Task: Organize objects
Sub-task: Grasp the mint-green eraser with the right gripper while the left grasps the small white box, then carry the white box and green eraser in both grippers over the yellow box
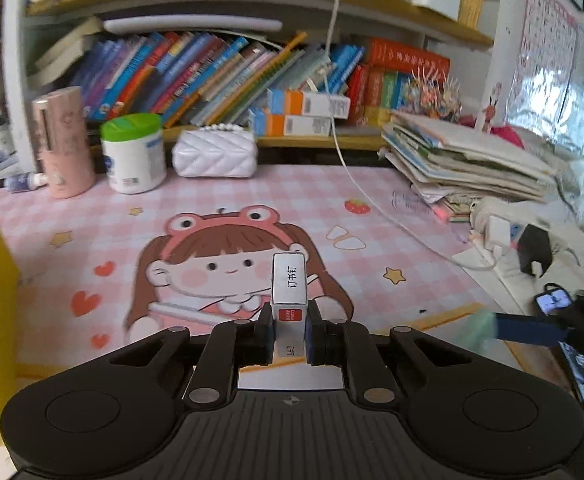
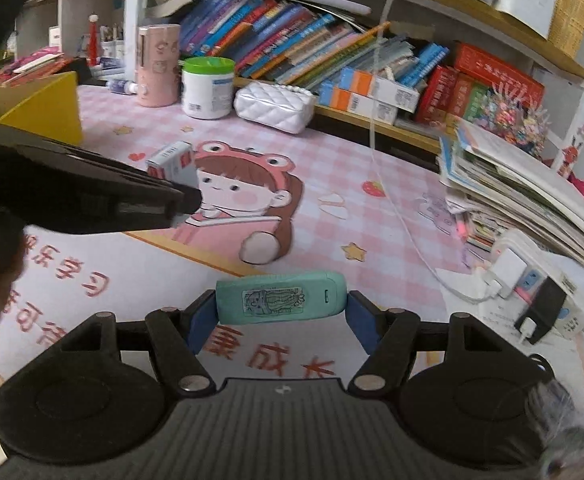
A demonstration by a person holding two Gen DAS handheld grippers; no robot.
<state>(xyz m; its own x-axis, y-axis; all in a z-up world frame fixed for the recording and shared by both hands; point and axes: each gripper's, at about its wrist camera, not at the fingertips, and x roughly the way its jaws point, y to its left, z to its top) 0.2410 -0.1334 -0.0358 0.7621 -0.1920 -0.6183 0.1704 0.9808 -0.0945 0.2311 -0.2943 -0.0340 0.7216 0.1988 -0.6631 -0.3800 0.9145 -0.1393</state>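
Silver staple box (image 1: 289,284) (red end), mint stapler (image 2: 281,298) w/ sticker

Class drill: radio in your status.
Left gripper shut on staple box. Right gripper clamps green stapler. Both off the mat.

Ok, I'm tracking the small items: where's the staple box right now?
The staple box sits clamped in the left gripper, raised over the pink cartoon mat; the right wrist view shows it left of centre.
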